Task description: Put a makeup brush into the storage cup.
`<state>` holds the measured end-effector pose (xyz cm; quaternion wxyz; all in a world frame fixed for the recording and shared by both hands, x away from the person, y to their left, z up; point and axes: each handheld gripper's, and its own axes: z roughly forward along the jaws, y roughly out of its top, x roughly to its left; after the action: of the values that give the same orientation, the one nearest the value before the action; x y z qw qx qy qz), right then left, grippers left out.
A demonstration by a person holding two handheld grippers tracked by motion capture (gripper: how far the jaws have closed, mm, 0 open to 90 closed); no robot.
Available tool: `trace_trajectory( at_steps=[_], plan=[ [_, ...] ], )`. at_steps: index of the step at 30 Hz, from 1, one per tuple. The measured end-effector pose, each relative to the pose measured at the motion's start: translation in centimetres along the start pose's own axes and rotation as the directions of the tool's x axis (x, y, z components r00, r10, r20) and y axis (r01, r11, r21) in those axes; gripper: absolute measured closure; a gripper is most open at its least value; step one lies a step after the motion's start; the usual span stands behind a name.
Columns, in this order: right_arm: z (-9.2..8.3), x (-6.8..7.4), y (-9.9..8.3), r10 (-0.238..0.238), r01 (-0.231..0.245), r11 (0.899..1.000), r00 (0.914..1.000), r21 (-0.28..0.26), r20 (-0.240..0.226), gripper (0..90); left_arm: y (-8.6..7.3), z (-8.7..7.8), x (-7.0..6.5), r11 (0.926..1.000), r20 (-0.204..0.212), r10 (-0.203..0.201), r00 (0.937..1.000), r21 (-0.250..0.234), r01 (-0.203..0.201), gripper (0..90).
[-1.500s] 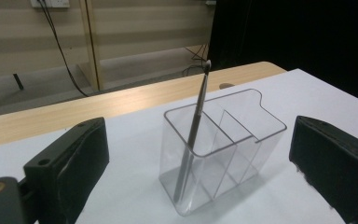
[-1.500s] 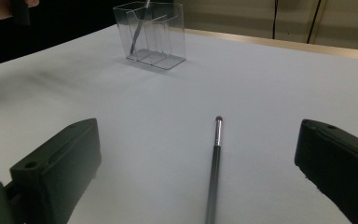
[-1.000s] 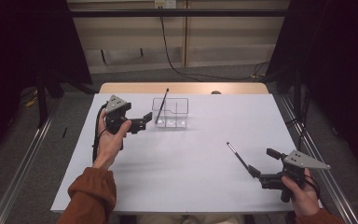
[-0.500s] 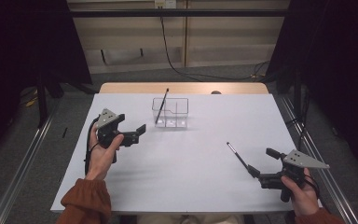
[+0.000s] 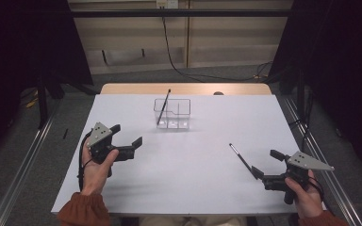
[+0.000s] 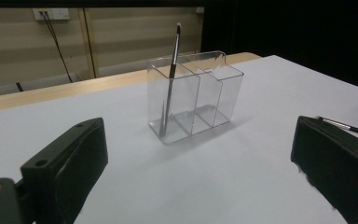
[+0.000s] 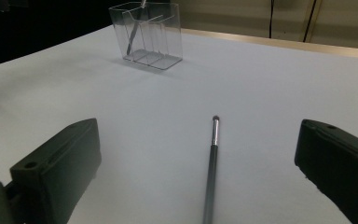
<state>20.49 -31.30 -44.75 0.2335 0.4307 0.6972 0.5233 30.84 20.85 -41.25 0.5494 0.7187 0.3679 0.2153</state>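
A clear three-compartment organizer (image 5: pixel 178 114) stands at the far middle of the white table (image 5: pixel 193 188). A dark thin brush (image 5: pixel 163 106) leans upright in its left compartment. A second brush (image 5: pixel 242 160) lies flat on the table at the right. My left gripper (image 5: pixel 126 134) hovers open and empty, near-left of the organizer (image 6: pixel 200 93), pointing at it and the standing brush (image 6: pixel 170 79). My right gripper (image 5: pixel 267 164) is open at the near end of the lying brush (image 7: pixel 212 168), whose shaft runs between the jaws without touching them.
The table's bare wooden strip (image 5: pixel 184 88) runs behind the white surface. Metal rails (image 5: pixel 19 179) flank the table on the floor. A black cable (image 5: pixel 169 52) hangs down the back wall.
My left gripper has drawn back from the organizer, toward the near-left of the table, still open. The right gripper and both brushes have stayed put.
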Motion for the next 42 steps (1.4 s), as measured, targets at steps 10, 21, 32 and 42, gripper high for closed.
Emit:
trace_trajectory(
  at_steps=[10,21,32,42],
  plan=[
    [-0.2,0.0,0.0,-0.001,0.001,1.0,1.0,-0.006,0.0,0.0,-1.8,-1.9,-0.7,0.9996,0.028,0.02,0.9994,0.018,-0.021,2.2],
    [-0.4,0.0,-0.1,0.0,0.0,1.0,1.0,-0.008,0.009,0.0,-3.8,-4.4,-1.8,0.9997,0.051,0.015,0.9986,0.021,-0.016,2.1],
    [-0.3,0.1,-0.1,-0.011,0.011,1.0,0.9999,-0.003,-0.002,0.0,-4.3,-5.1,-2.3,0.9998,0.037,0.015,0.9992,0.013,-0.016,2.1],
    [0.1,0.2,0.1,-0.003,0.003,1.0,1.0,-0.005,-0.001,0.0,-4.4,-5.4,-1.5,1.0,0.021,0.003,0.9998,-0.005,-0.003,2.1]
  ],
)
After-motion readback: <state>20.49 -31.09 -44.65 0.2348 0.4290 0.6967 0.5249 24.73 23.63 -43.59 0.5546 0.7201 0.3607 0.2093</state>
